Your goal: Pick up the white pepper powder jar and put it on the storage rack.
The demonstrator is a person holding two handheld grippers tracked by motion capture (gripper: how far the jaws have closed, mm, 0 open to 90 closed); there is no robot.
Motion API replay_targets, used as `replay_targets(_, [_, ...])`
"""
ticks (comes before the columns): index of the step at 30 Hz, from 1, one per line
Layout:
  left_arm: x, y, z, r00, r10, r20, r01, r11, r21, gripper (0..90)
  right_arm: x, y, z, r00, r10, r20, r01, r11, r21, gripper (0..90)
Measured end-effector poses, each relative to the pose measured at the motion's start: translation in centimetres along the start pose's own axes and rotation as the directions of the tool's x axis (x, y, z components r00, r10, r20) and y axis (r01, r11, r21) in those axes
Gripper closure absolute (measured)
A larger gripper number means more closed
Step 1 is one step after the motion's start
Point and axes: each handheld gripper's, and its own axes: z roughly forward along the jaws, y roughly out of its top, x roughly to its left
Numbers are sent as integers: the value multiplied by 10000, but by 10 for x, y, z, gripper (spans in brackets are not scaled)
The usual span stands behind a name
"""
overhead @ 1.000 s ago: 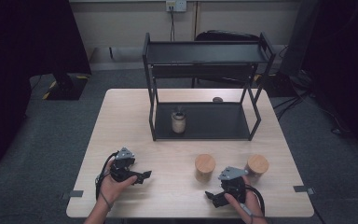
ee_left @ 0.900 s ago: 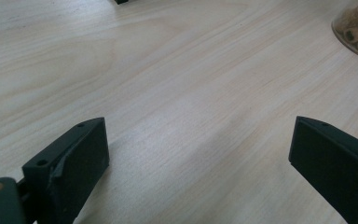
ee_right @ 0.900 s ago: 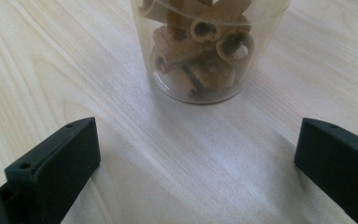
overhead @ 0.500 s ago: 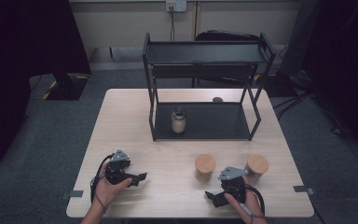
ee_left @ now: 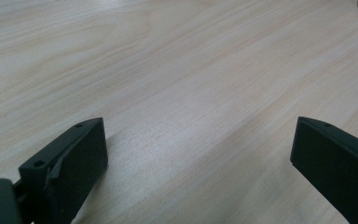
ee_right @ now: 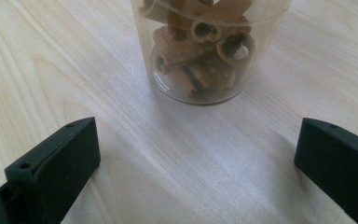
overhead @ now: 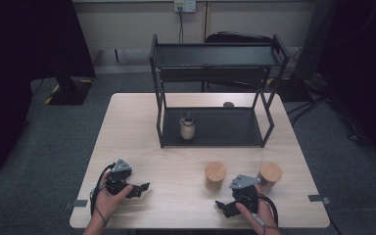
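Note:
My left gripper (overhead: 141, 189) lies on the wooden table (overhead: 127, 127) near its front left. Its jaws are open, and the left gripper view (ee_left: 196, 135) has only bare wood between them. My right gripper (overhead: 223, 208) rests at the front right, also open. Just beyond its jaws in the right gripper view (ee_right: 198, 135) stands a clear jar (ee_right: 209, 51) of brown tubular pieces, not between the fingers. Two wooden-lidded jars (overhead: 215, 174) (overhead: 270, 172) stand close to the right gripper. A third jar (overhead: 187, 127) sits on the lower tier of the black rack (overhead: 215, 54).
The black two-tier rack stands at the back middle of the table, its top tier bare. A small dark disc (overhead: 228, 104) lies on the table behind it. A hand holds each gripper from the near edge. Dark floor and a wall socket lie beyond.
The left gripper has drifted slightly left and toward the near edge. The right gripper and the jars have stayed put.

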Motion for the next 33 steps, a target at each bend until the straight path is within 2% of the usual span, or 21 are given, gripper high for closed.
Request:
replay_targets(25, [2, -11, -11, 9985, 333, -424, -324, 9993, 199, 27, 0, 0, 0, 10000, -2, -1, 2, 10000, 11, 0])
replay_targets(33, [-1, -15, -11, 9940, 918, -588, -901, 9955, 304, 4, 0, 0, 0, 10000, 3, -20, -3, 10000, 20, 0])
